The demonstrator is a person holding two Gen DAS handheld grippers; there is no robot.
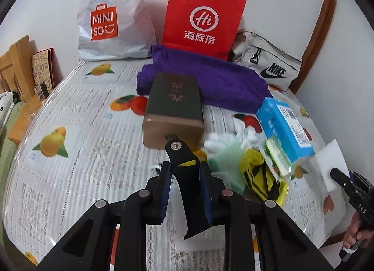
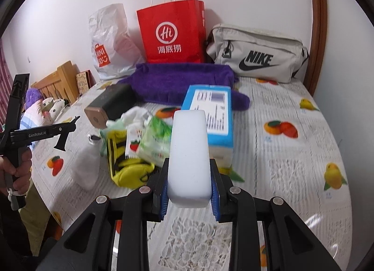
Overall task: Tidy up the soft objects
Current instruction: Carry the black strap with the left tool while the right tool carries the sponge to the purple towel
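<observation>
While your right tool (image 2: 189, 161) is clamped on a white sponge (image 2: 189, 144), the block stands between both pads and sticks out well past the fingertips, clear of the worktop (image 2: 292, 165). From the left wrist view you see that same tool (image 1: 339, 175) at the right edge with the sponge's end showing above it, and your hand (image 1: 355, 231) under it.

Your left tool (image 1: 184, 164) is nearly closed, gripping a black part (image 1: 187, 200) with a yellow patch. The part runs lengthwise between the pads, and its screw end pokes out beyond the tips. I can't tell what the part is.

The soft pile is on the worktop:
- The pile is ahead and right of the left tool, and ahead and left of the right tool, touching neither.
- It holds a yellow pouch (image 2: 126, 172), a tissue pack (image 2: 155, 142), white socks (image 2: 138, 113) and a green cloth (image 1: 224, 163), all heaped and touching.
- A blue box (image 2: 210, 111) lies just right of the pile, straight behind the sponge in the right view.
- A brown box (image 2: 109, 104) lies just left of it.

A purple towel (image 2: 177, 79) lies further back, behind both boxes. Against the wall behind it stand a white bag (image 2: 112, 44), a red bag (image 2: 170, 32) and a grey bag (image 2: 254, 53).
</observation>
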